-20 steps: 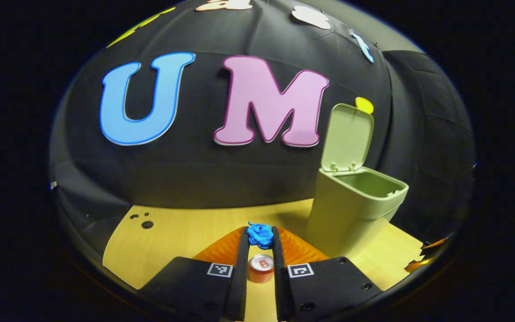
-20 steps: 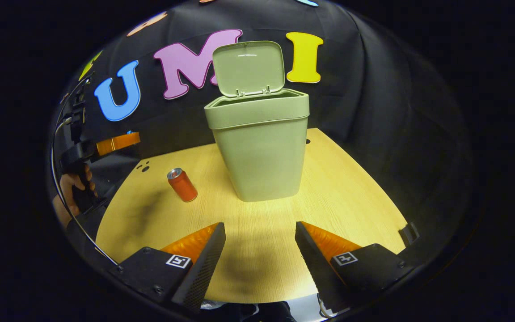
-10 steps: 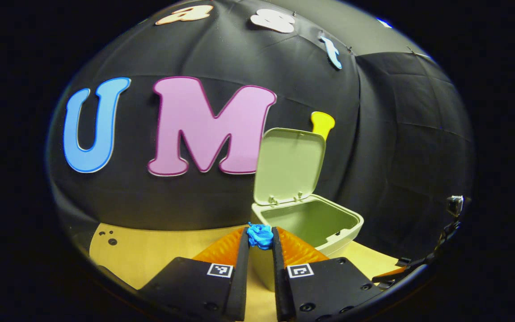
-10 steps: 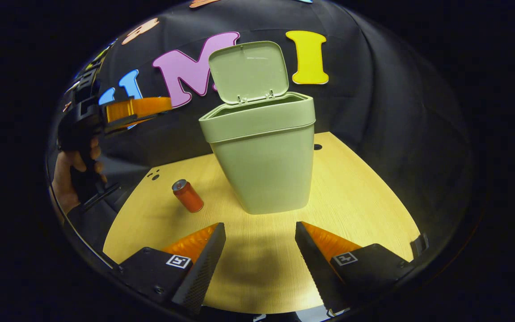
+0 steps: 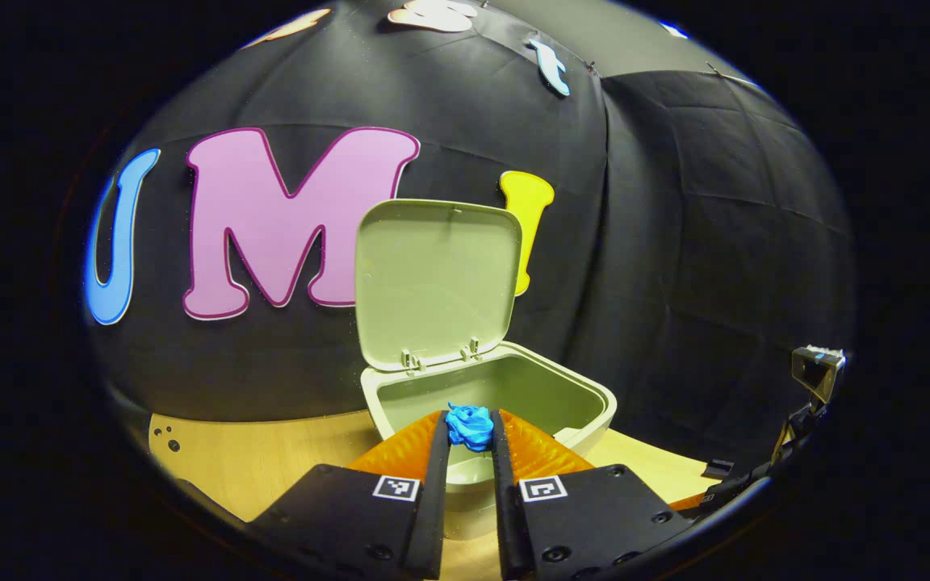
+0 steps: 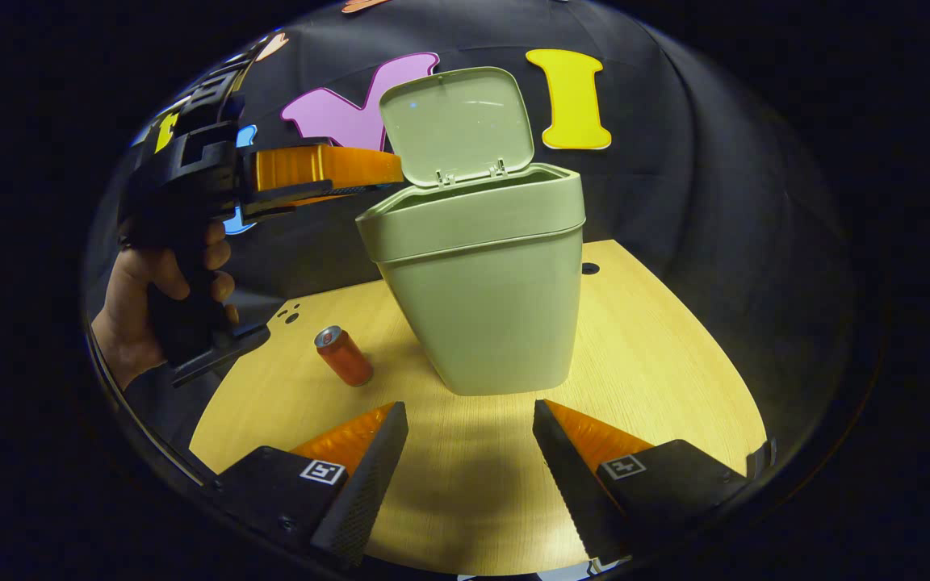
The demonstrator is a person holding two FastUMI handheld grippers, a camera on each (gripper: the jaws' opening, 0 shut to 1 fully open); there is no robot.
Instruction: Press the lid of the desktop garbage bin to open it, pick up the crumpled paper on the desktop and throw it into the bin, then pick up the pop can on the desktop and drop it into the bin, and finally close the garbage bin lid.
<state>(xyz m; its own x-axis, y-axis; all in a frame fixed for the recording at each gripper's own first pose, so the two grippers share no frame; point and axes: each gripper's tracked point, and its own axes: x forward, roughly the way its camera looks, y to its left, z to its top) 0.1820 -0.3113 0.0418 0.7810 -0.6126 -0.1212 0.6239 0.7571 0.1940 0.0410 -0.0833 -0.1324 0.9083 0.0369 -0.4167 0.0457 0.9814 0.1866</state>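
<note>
Left hand-held gripper (image 5: 470, 426), crumpled paper (image 5: 470, 424) half-hidden

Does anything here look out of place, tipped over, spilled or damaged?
Nothing stands out. The bin stands upright with its lid open, the pop can stands on the table, and the left gripper holds the crumpled paper at the bin's opening.

My right gripper (image 6: 471, 415) hangs open over the table (image 6: 659, 355), facing the bin (image 6: 489, 298), lid (image 6: 457, 121) up; the can (image 6: 344, 356) stands left, my left gripper (image 6: 388, 171) at its rim
</note>
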